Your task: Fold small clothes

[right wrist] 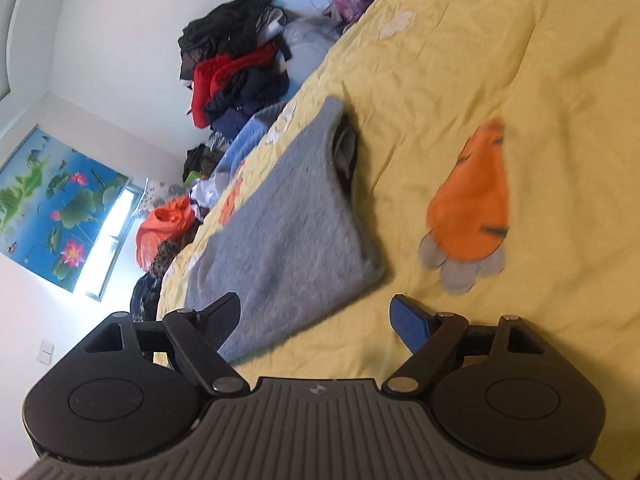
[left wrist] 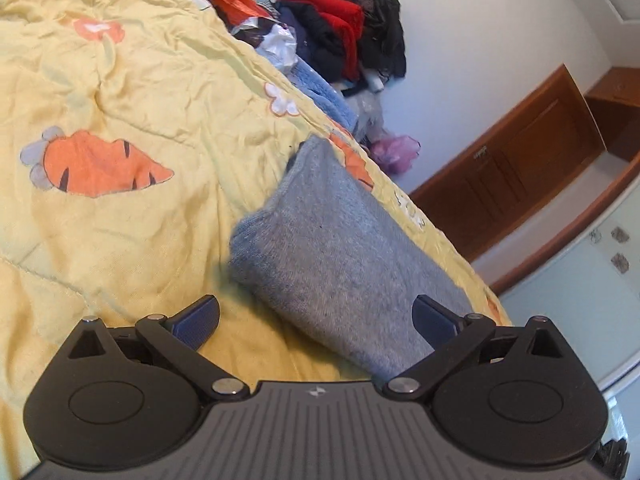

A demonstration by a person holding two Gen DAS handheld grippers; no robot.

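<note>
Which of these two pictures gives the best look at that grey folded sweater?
The left wrist view: the grey sweater is sharp there, knit visible. The right wrist view shows its whole outline and dark inner layer, but blurred.

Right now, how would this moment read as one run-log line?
stage: grey garment lies folded on yellow quilt | left gripper: open, empty | right gripper: open, empty | clothes pile beyond quilt

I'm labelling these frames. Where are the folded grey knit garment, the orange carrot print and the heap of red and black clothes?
folded grey knit garment (left wrist: 340,248): left wrist view, its top face.
orange carrot print (left wrist: 100,164): left wrist view, carrot body.
heap of red and black clothes (right wrist: 236,68): right wrist view, red piece.
</note>
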